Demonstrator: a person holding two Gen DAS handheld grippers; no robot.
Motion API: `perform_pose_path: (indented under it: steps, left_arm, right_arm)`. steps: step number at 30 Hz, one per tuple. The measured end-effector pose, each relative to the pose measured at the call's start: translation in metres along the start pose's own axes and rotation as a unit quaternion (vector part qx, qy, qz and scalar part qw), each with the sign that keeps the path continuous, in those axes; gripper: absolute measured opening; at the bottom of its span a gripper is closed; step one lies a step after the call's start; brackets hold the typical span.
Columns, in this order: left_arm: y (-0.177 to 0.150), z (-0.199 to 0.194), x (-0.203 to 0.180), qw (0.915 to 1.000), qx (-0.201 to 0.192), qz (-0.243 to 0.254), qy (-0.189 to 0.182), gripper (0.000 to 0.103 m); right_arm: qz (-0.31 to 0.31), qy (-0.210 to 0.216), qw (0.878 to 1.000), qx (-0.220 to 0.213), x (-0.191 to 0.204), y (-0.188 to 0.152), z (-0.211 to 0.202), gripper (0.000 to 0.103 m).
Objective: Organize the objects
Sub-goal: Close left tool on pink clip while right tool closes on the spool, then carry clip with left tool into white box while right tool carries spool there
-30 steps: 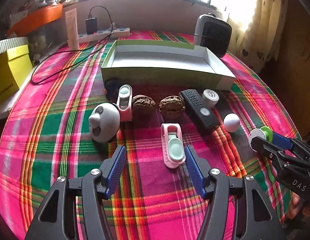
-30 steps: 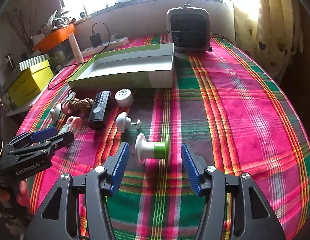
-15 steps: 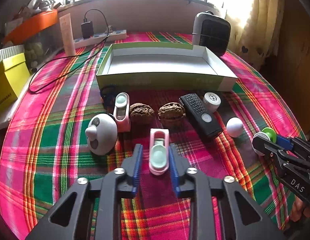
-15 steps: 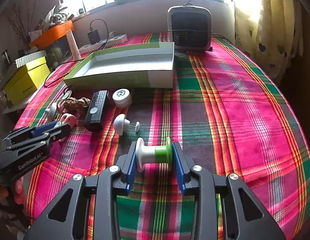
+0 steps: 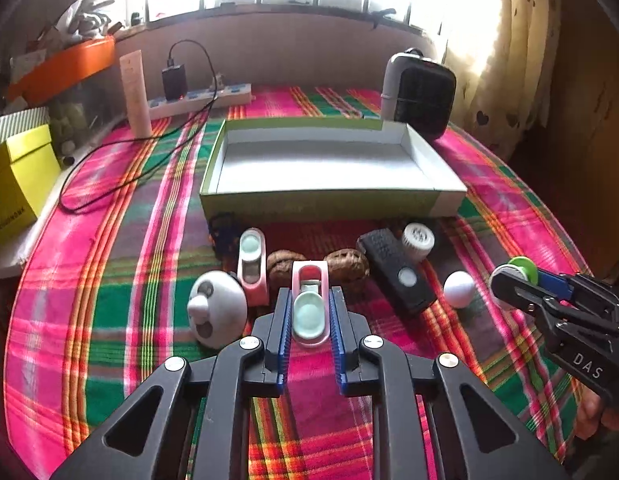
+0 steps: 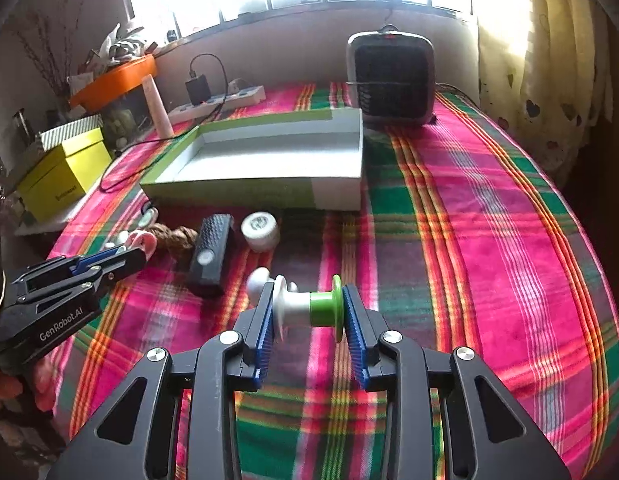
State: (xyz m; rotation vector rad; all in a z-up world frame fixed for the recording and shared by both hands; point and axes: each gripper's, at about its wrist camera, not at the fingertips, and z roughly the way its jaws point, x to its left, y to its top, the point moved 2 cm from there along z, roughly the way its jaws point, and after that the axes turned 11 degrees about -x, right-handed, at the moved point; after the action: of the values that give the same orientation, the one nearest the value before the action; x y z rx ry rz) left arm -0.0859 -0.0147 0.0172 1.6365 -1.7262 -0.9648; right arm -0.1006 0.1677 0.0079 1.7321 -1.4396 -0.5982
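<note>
My left gripper [image 5: 309, 292] is shut on a pink holder with a mint insert [image 5: 308, 314], its blue pads pressing both long sides. Just past it lie two walnuts [image 5: 349, 266], a second pink holder [image 5: 251, 264], a white dome-shaped gadget [image 5: 215, 312], a black remote [image 5: 393, 272], a white round cap [image 5: 417, 238] and a white knob [image 5: 459, 288]. My right gripper [image 6: 307, 292] is shut on a white-and-green spool [image 6: 309, 308], gripped end to end. The open green-sided box [image 5: 329, 204] stands behind the row with nothing inside it.
A black-fronted heater [image 6: 391, 80] stands at the back right of the plaid tablecloth. A power strip [image 5: 197, 100] with a charger and a looping black cable lies at the back left. A yellow box [image 5: 13, 184] sits off the table's left edge. A curtain hangs on the right.
Both grippers went from wide open to shut, the left on the pink holder and the right on the spool. Neither hand shifted noticeably across the table.
</note>
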Motion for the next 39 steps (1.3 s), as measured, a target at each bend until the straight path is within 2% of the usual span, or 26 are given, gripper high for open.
perform_pose_path:
  steps: [12,17,22,30,39]
  left_arm:
    - [0.045,0.017,0.006,0.9995,-0.027,-0.004,-0.016,0.016]
    - [0.060,0.038,0.013,0.9995,-0.016,-0.016,-0.020,0.016]
    - [0.072,0.057,0.015,0.9997,-0.017,-0.011,-0.015,0.016]
    - [0.081,0.091,0.025,0.9999,0.007,-0.015,-0.005,0.016]
    - [0.079,0.108,0.025,0.9998,0.021,0.005,0.003,0.016]
  right_arm:
    - [-0.024,0.020,0.999,-0.021,0.015,0.047,0.032,0.033]
    - [-0.027,0.019,0.999,-0.021,0.017,0.065,0.051,0.033]
    - [-0.017,0.023,1.000,0.000,0.016,0.073,0.078,0.033]
    - [-0.022,0.018,0.999,0.031,0.023,0.078,0.113,0.033]
    - [-0.027,0.010,0.998,0.053,0.022,0.079,0.133,0.033]
